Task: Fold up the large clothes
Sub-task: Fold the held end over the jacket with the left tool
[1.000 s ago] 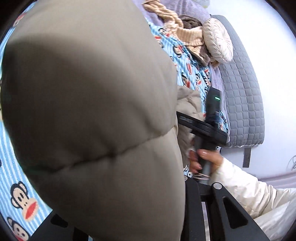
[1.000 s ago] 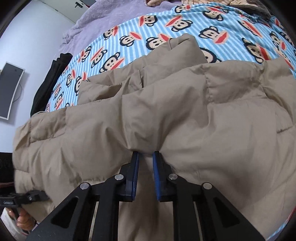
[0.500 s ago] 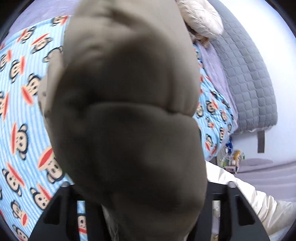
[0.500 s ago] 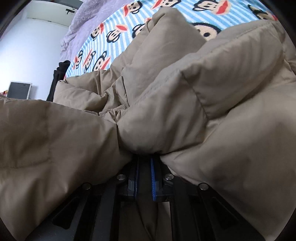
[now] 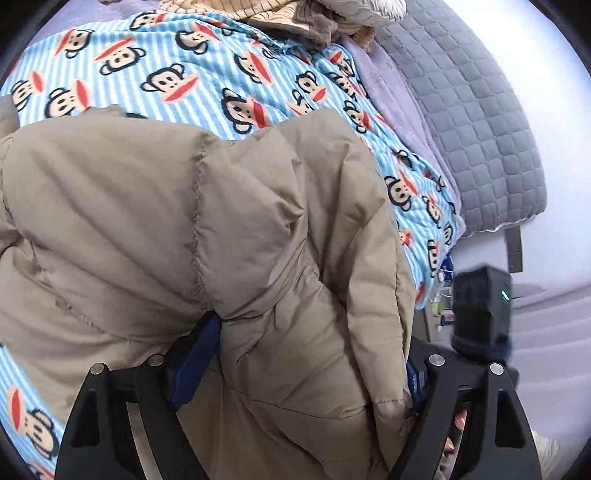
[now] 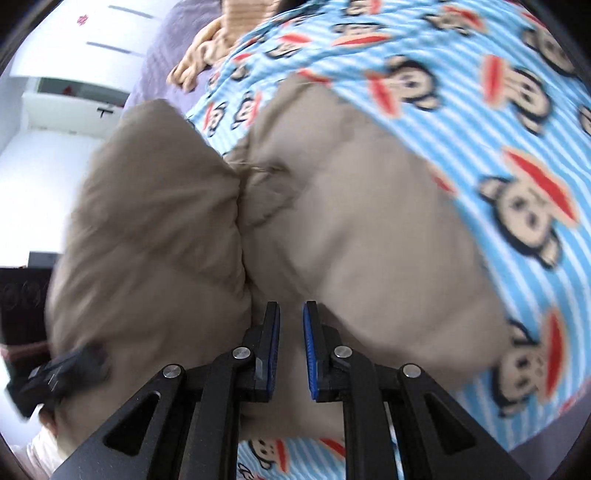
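A tan puffer jacket (image 5: pixel 184 229) lies bunched on a blue striped monkey-print bedsheet (image 5: pixel 207 70). My left gripper (image 5: pixel 299 365) stands wide open with a thick fold of the jacket lying between its blue-padded fingers (image 5: pixel 195 358). In the right wrist view the jacket (image 6: pixel 332 229) is folded over itself in two puffy lobes. My right gripper (image 6: pixel 291 332) sits just in front of it, its jaws a small gap apart with nothing pinched between the pads. The view is motion-blurred. The right gripper's body (image 5: pixel 480 306) shows at the right of the left wrist view.
A grey quilted headboard cover (image 5: pixel 480 122) and lilac sheet run along the bed's right side. A pile of beige and striped clothes (image 5: pixel 280 11) lies at the far end. White wall and a dark cabinet (image 6: pixel 22 295) stand left of the bed.
My left gripper has lowered the jacket onto the bed and opened wide. My right gripper has let go of the fold it pinched and drawn back slightly.
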The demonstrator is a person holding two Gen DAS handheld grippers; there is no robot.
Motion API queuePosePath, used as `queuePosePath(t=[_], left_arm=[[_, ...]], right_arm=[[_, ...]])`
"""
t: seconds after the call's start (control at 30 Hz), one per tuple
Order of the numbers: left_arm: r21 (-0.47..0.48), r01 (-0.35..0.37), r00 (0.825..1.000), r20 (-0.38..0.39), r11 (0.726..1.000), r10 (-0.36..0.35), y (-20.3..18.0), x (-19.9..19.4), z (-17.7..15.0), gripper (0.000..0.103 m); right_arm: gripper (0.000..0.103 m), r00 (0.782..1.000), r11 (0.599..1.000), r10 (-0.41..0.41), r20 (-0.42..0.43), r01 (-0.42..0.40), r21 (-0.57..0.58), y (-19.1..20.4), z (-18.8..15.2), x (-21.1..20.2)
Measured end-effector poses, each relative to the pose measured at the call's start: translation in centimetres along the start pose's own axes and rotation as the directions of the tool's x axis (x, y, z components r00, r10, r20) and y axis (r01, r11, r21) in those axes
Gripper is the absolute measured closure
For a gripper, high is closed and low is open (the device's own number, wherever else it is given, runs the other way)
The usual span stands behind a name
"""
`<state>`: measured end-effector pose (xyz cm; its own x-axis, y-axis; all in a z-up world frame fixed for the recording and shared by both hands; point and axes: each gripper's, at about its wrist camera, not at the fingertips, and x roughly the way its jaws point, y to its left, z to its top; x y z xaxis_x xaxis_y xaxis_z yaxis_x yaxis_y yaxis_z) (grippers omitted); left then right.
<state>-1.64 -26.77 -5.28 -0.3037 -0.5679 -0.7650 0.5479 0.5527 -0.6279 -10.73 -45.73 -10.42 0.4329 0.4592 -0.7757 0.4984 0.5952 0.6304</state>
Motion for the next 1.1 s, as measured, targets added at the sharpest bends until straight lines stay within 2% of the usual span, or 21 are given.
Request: queuePosePath(t=[0.07, 0.1, 0.13, 0.17, 0.2, 0.23, 0.33, 0.5, 0.57, 0.67, 0.7, 0.73, 0.77, 0.8, 0.83, 0.9, 0.97, 1.03, 1.1], left_arm=[[0.024, -0.031, 1.0, 0.005, 0.999, 0.03, -1.1, 1.6, 0.0, 0.02], [0.031, -0.044, 0.999, 0.006, 0.999, 0.044, -1.8, 2.9, 1.4, 0.02], [0.038, -0.052, 0.999, 0.005, 0.998, 0.052, -1.9, 3.4, 1.8, 0.02], [0.044, -0.058, 0.998, 0.004, 0.997, 0.058, -1.6, 4.2, 2.5, 0.02], [0.053, -0.067, 0.998, 0.003, 0.996, 0.066, -1.4, 4.9, 2.8, 0.019], [0.062, -0.076, 0.997, 0.003, 0.995, 0.075, -1.4, 5.6, 2.7, 0.02], [0.077, -0.1, 0.995, 0.004, 0.992, 0.1, -2.1, 7.3, 3.9, 0.019], [0.096, -0.142, 0.99, 0.004, 0.985, 0.142, -2.9, 7.4, 3.8, 0.019], [0.122, -0.166, 0.986, 0.019, 0.979, 0.165, -3.6, 6.7, 3.7, 0.019], [0.162, -0.197, 0.977, 0.11, 0.967, 0.18, -4.7, 3.9, 3.3, 0.019], [0.172, -0.226, 0.967, 0.158, 0.959, 0.2, -4.8, 2.6, 3.0, 0.02], [0.173, -0.27, 0.95, 0.211, 0.947, 0.232, -4.6, 1.3, 2.7, 0.019], [0.165, -0.323, 0.924, 0.269, 0.932, 0.272, -4.1, -0.2, 2.4, 0.019], [0.148, -0.364, 0.9, 0.31, 0.919, 0.306, -3.5, -1.5, 2.0, 0.019], [0.12, -0.406, 0.874, 0.342, 0.906, 0.347, -2.4, -2.6, 1.7, 0.019], [0.044, -0.469, 0.829, 0.367, 0.882, 0.423, 0.2, -4.2, 1.2, 0.019], [-0.026, -0.512, 0.802, 0.343, 0.859, 0.489, 3.2, -4.6, 1.3, 0.02], [-0.075, -0.532, 0.789, 0.318, 0.843, 0.526, 5.3, -4.1, 1.8, 0.02], [-0.087, -0.531, 0.788, 0.315, 0.843, 0.529, 6.1, -3.0, 2.6, 0.02]], right_arm=[[0.088, 1.0, 0.999, -0.017, 0.009, 0.016, 0.028, -1.3, -1.2, -1.3], [0.082, 1.0, 0.999, -0.024, 0.012, 0.023, 0.037, -1.6, -1.8, -1.8], [0.062, 0.999, 0.999, -0.032, 0.014, 0.031, 0.043, -1.9, -2.4, -2.4], [0.049, 0.999, 0.998, -0.034, 0.017, 0.034, 0.044, -2.1, -3.1, -2.9], [0.026, 0.999, 0.999, -0.027, 0.024, 0.026, 0.038, -2.2, -3.7, -3.7], [0.023, 0.999, 1.0, -0.008, 0.036, 0.007, 0.019, -1.8, -4.6, -4.3], [0.023, 0.999, 0.998, 0.042, 0.028, -0.041, -0.04, -0.8, -6.3, -5.3], [0.021, 0.99, 0.986, 0.142, -0.003, -0.142, -0.091, 0.6, -6.9, -6.0], [0.021, 0.987, 0.98, 0.16, -0.019, -0.161, -0.12, 1.6, -7.1, -5.5], [0.021, 0.991, 0.979, 0.136, -0.002, -0.135, -0.153, 3.1, -6.9, -4.7], [0.021, 0.996, 0.985, 0.089, 0.027, -0.084, -0.152, 3.4, -6.4, -4.4], [0.022, 0.998, 0.99, 0.033, 0.055, -0.025, -0.14, 3.5, -6.2, -4.2], [0.025, 0.996, 0.993, -0.024, 0.08, 0.033, -0.114, 3.2, -5.5, -3.8], [0.05, 0.995, 0.995, -0.032, 0.091, 0.04, -0.091, 2.7, -4.9, -3.6], [0.084, 0.996, 0.997, -0.011, 0.086, 0.017, -0.07, 2.1, -4.4, -3.2], [0.085, 0.996, 0.997, -0.036, 0.087, 0.042, -0.061, 1.6, -4.0, -3.0], [0.085, 0.994, 0.993, -0.047, 0.097, 0.057, -0.101, 1.7, -4.1, -3.0], [0.085, 0.992, 0.985, -0.064, 0.111, 0.08, -0.15, 2.4, -4.6, -3.2], [0.085, 0.987, 0.973, -0.087, 0.134, 0.113, -0.2, 2.6, -5.0, -3.7]])
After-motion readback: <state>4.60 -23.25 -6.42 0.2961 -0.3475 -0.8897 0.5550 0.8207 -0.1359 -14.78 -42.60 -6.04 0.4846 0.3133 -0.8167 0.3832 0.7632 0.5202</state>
